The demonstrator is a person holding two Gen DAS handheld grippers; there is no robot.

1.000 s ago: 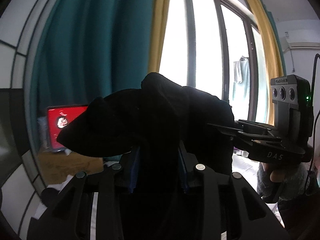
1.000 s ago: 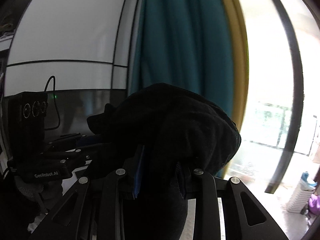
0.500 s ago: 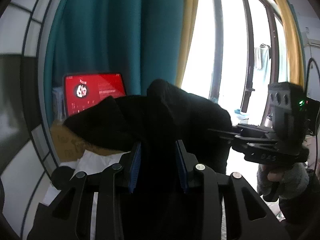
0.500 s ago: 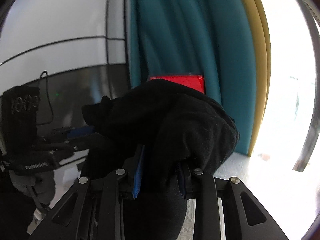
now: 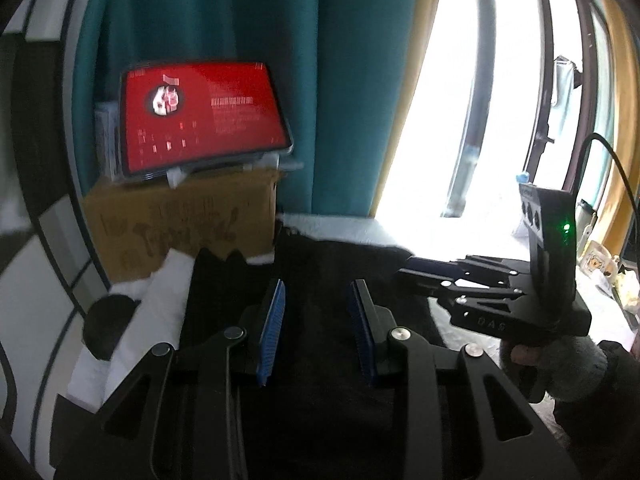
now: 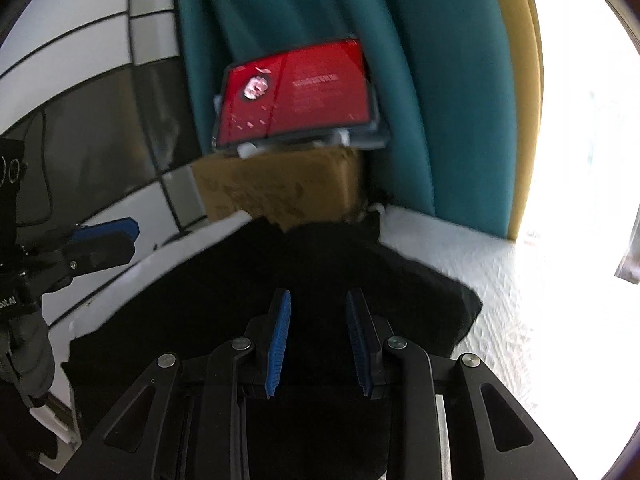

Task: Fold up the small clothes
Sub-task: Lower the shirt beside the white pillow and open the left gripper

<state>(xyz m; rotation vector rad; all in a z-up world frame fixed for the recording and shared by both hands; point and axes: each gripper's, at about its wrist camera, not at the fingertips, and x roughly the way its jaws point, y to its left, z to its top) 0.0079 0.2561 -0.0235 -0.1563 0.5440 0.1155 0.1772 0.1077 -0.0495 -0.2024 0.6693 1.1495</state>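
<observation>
On the white surface (image 6: 460, 248), the black garment (image 6: 360, 280), lifted a moment ago, now lies spread, both the left gripper (image 5: 316, 332) and right gripper (image 6: 316, 340) still pinching it, ready for folding.

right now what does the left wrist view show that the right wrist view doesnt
Only the left wrist view: the right gripper on the black garment's edge, its green light, the window frame.
Only the right wrist view: the left gripper from the side, and the garment's right corner lying on the white cloth.
Both: the red tablet, the cardboard box, the teal curtain.
</observation>
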